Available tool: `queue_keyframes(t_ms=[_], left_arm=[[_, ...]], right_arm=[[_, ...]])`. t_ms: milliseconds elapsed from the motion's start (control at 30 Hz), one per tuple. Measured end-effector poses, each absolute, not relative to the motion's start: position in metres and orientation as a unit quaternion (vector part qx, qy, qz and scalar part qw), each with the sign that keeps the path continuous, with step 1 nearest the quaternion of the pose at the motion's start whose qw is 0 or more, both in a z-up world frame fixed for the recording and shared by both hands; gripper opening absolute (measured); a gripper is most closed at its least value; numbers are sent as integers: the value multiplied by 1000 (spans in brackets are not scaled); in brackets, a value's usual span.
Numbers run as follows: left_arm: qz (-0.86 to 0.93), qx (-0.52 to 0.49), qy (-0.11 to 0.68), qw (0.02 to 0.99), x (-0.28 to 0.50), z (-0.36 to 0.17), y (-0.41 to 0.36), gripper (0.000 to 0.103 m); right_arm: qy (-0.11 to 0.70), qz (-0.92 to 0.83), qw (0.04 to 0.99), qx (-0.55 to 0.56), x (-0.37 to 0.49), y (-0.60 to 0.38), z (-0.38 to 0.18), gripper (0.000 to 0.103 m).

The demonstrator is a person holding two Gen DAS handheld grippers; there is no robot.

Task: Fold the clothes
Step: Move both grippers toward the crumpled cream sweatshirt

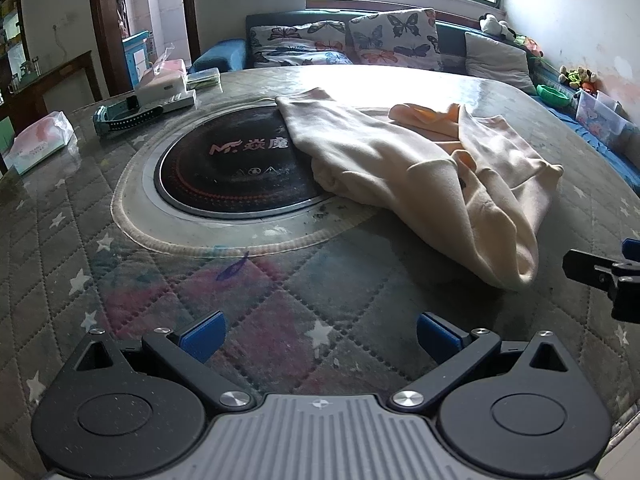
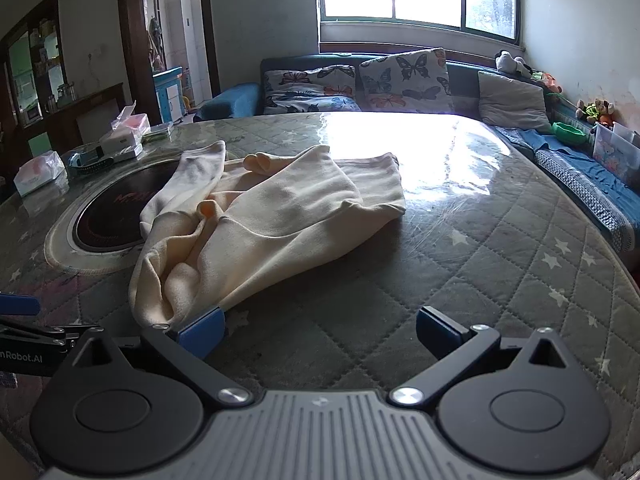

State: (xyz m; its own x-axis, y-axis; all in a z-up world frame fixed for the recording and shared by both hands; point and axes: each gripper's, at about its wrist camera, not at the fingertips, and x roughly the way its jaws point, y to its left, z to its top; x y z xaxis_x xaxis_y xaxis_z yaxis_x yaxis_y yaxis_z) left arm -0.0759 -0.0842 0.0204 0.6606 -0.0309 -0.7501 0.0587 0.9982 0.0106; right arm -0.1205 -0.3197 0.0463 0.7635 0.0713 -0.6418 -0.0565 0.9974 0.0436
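A cream garment [image 1: 404, 168] lies crumpled on the round quilted table [image 1: 280, 304], partly over the black hotplate [image 1: 232, 168]. It also shows in the right wrist view [image 2: 256, 224], its near end just ahead of my right gripper's left finger. My left gripper [image 1: 320, 338] is open and empty, hovering over bare table to the left of the garment's near end. My right gripper [image 2: 320, 332] is open and empty; its tip shows at the right edge of the left wrist view [image 1: 600, 272].
A tissue pack [image 1: 38, 144], a watch [image 1: 124, 114] and small boxes [image 1: 164, 88] sit at the table's far left. A sofa with butterfly pillows [image 1: 392, 38] stands behind the table, below a window. Toys and bins [image 1: 596, 114] line the right wall.
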Motion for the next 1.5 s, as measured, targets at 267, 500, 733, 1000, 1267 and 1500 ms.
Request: queue_keyframes(t_ms=[267,500,733,1000,1267,1500], left_arm=[[-32,24,413,910,-77,22,-89,103],[-40,30,415,909,-75,21,-94,103],[-45,34,417,907,-72,22,-97,103],[-49,37,419,906,-67,22,-100,103],[-51,39,422,904,-62,22,-102,103],[-53,42,424,903,-56,22,-103,103]], right_arm=[[343,35,939,9,-120,-319,45,103],[342,36,939,9,-120,-318,46,103],[347,38,937,9,-117,-316,44,103],[348,38,936,9,-115,-315,45,103],[348,37,937,10,-111,-317,45,103],[345,40,938,7,-108,-316,46,103]])
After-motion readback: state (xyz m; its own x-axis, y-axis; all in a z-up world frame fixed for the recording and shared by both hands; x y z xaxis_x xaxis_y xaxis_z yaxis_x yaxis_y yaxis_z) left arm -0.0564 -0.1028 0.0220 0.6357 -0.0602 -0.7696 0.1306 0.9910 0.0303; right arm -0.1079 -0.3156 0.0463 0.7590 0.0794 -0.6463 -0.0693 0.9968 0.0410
